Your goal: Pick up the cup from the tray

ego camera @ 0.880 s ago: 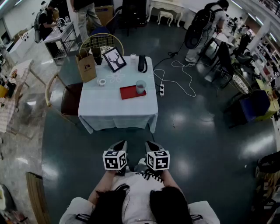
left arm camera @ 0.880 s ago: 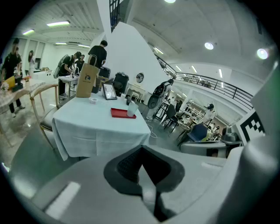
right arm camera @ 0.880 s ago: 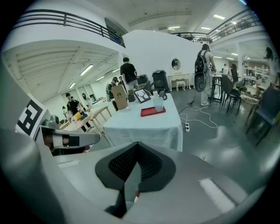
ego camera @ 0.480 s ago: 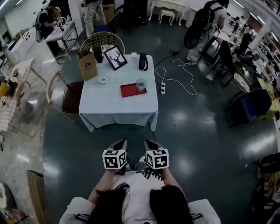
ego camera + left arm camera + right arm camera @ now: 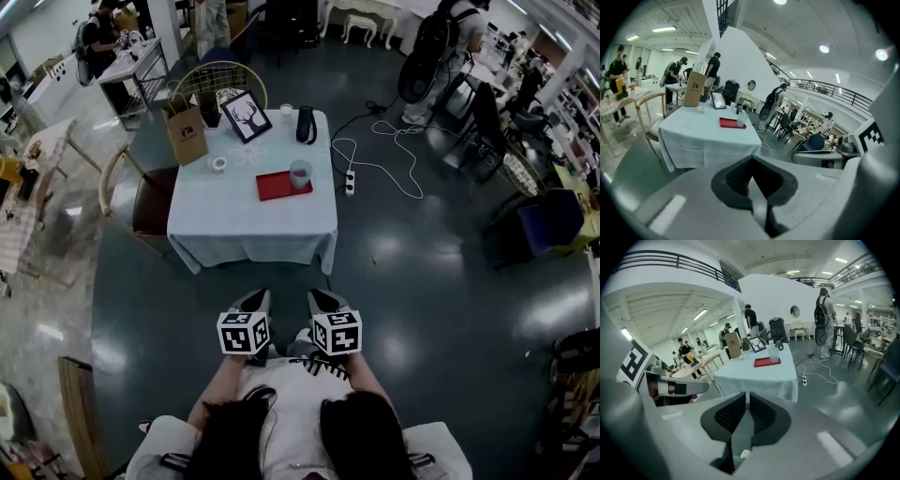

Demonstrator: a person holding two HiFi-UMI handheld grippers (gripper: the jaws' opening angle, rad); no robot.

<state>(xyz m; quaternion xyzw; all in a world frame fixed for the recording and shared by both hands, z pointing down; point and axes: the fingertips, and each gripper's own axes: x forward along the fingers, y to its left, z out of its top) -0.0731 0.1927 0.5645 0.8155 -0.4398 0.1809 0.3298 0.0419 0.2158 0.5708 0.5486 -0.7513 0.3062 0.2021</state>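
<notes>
A pale translucent cup [image 5: 300,173] stands upright on the right end of a red tray [image 5: 277,186], on a table with a white cloth [image 5: 246,225]. My left gripper [image 5: 251,301] and right gripper [image 5: 322,300] are held side by side close to my body, over the floor and well short of the table. Both are shut with nothing between the jaws. The left gripper view shows the cup [image 5: 741,120] and tray [image 5: 727,123] far ahead beyond the left gripper [image 5: 751,160]. In the right gripper view the cup [image 5: 774,355] stands on the tray [image 5: 763,363], far past the right gripper [image 5: 747,395].
On the table's far side are a brown paper bag [image 5: 185,133], a framed deer picture [image 5: 246,115], a black bottle [image 5: 306,124] and a tape roll [image 5: 218,163]. A chair [image 5: 141,199] stands left of the table. A power strip with a white cable [image 5: 351,180] lies to its right. People stand far behind.
The view has swayed a little and the table sits slightly higher in the picture. Both grippers stay shut and side by side near my body.
</notes>
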